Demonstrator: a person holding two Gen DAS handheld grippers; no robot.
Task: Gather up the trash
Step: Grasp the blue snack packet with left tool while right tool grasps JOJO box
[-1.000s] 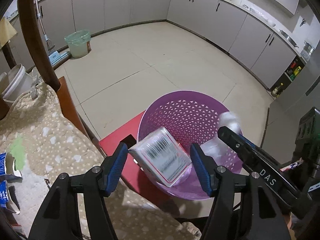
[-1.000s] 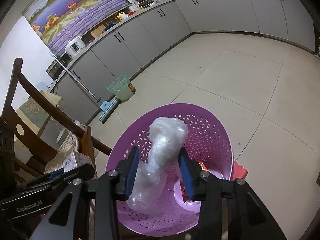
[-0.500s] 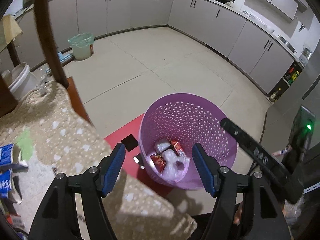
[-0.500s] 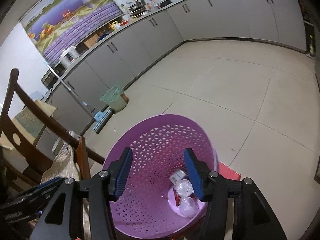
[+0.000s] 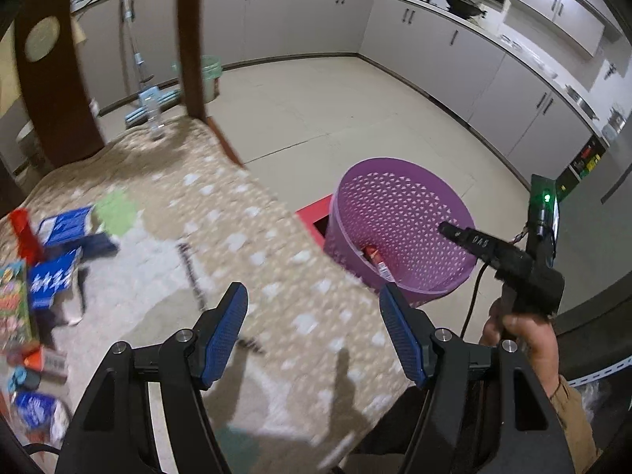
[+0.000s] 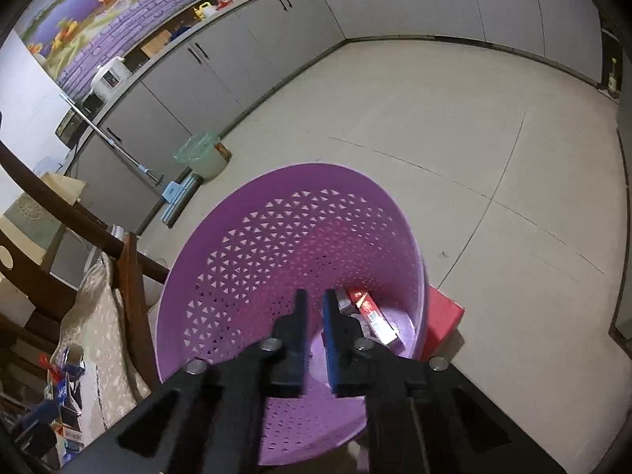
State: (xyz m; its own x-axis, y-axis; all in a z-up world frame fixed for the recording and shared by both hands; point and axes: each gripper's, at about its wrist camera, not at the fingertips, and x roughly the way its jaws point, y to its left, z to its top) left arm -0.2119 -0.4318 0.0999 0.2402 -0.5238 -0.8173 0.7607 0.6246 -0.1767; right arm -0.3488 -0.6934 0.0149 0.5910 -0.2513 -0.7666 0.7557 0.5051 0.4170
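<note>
- The black two-finger gripper held in the right hand point(image 5: 466, 235), seen at 3 o'clock in the left wrist view, carries white letters on its finger that read roughly "DAS".
- The blue cardboard boxes point(image 5: 55, 276) on the beige spotted tablecloth, at 9 o'clock, bear white characters too blurred to read.
- The red and white carton point(image 6: 373, 314) inside the purple perforated plastic basket point(image 6: 276, 245) shows print too small to read.

One purple basket point(image 5: 399, 213) stands on the floor, one green-lined bin point(image 6: 203, 154) by the cabinets, one mop point(image 6: 118, 146), and two hand-held grippers, the left hand-held gripper point(image 5: 314, 330) and the right hand-held gripper point(image 6: 314, 306).
</note>
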